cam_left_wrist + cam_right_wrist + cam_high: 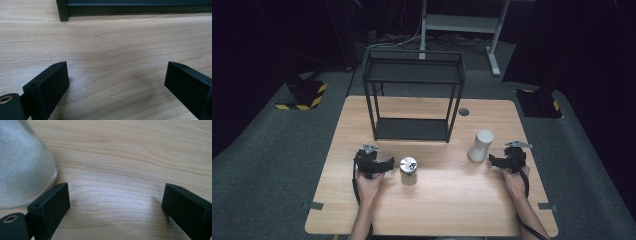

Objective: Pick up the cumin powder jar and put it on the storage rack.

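Nothing has been picked up yet, as far as I can judge: both containers stand on the counter (437, 200) and the black two-tier shelf (412, 95) at the far side holds nothing on either level. If the containers are meant for that shelf, which is my guess from the layout, the whole job is still ahead.

The left tool (384, 165) rests low on the wood, held in the person's left hand (369, 186), and its jaws stand wide apart with only bare counter between them in the left gripper view (115, 82). The silver-lidded jar (408, 171) stands upright just beside the tool's tip, to its right in the high view, close but apart as far as I can tell. In the left gripper view the tool faces the foot of the shelf (62, 11), so it would have to turn toward the jar to take it.

The right tool (496, 161), in the right hand (513, 180), also has its jaws well spread and grips nothing (115, 202). The frosted white cylinder (480, 145) stands upright just up and left of it. In the right gripper view the cylinder (22, 167) bulks at the left edge, outside the gap and very close to the left jaw; whether they touch I cannot tell.
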Demonstrator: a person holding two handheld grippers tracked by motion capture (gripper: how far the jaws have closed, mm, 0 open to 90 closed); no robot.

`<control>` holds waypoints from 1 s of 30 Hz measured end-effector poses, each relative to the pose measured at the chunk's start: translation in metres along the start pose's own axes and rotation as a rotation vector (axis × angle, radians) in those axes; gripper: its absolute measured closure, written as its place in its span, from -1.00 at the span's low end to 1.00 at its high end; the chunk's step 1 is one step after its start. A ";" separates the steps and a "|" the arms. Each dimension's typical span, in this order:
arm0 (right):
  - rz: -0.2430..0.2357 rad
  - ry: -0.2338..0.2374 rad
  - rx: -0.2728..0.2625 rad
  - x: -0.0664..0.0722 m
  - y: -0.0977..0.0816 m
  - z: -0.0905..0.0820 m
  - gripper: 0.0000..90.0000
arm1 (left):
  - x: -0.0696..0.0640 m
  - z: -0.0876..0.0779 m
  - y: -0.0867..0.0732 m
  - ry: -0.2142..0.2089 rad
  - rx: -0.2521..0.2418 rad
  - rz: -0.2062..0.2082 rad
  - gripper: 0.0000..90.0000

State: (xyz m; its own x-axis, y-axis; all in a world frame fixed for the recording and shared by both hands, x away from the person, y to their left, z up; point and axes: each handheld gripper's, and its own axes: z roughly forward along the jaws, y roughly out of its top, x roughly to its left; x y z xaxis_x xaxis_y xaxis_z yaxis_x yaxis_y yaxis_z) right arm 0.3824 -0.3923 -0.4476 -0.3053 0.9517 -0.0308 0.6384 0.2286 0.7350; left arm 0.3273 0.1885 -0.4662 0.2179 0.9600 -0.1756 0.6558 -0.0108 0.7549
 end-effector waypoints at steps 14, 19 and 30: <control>0.000 -0.001 0.000 0.000 0.000 0.000 -0.83 | 0.014 -0.002 -0.005 -0.050 -0.025 -0.054 -0.88; 0.000 -0.001 0.000 0.000 0.000 0.000 -0.83 | 0.017 -0.003 -0.003 -0.064 -0.014 -0.054 -0.86; 0.001 -0.001 -0.001 0.000 0.000 0.000 -0.83 | 0.025 -0.019 -0.004 -0.105 -0.027 -0.024 -0.88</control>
State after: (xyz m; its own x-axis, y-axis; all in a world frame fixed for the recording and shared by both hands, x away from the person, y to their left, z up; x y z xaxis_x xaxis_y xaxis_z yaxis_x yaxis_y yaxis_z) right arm 0.3824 -0.3922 -0.4476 -0.3043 0.9521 -0.0305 0.6383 0.2275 0.7354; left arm 0.3161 0.2179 -0.4614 0.2774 0.9254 -0.2581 0.6426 0.0210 0.7659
